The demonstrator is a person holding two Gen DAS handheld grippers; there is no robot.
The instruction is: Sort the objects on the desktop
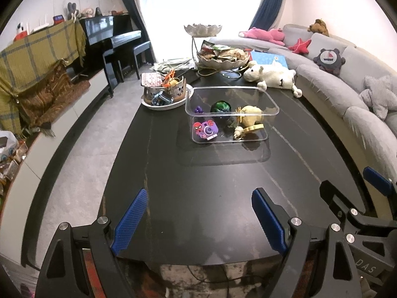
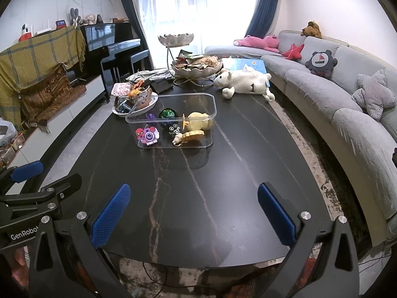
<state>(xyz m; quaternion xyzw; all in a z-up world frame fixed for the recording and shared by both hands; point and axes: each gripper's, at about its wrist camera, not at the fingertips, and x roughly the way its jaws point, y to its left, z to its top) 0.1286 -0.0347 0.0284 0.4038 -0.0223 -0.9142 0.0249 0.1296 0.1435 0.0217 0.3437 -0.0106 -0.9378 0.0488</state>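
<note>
Both claws, left claw (image 1: 198, 221) and right claw (image 2: 193, 213), hang released and empty over the near edge of the dark worktop (image 1: 198, 186). Grey sofa (image 1: 347, 94) curves at 3 o'clock, piano (image 1: 109, 37) at 10. Clear bin (image 1: 230, 114) holding toys sits at 12.

A dark, veined worktop (image 1: 198, 198) stretches ahead of both grippers. Straight ahead on it sits a clear plastic box (image 1: 230, 114). Beyond the box to the left stands a white plate (image 1: 166, 104), farther off a metal bowl stand (image 1: 220, 59), and a white plush animal (image 1: 273, 75) lies far right.
</note>
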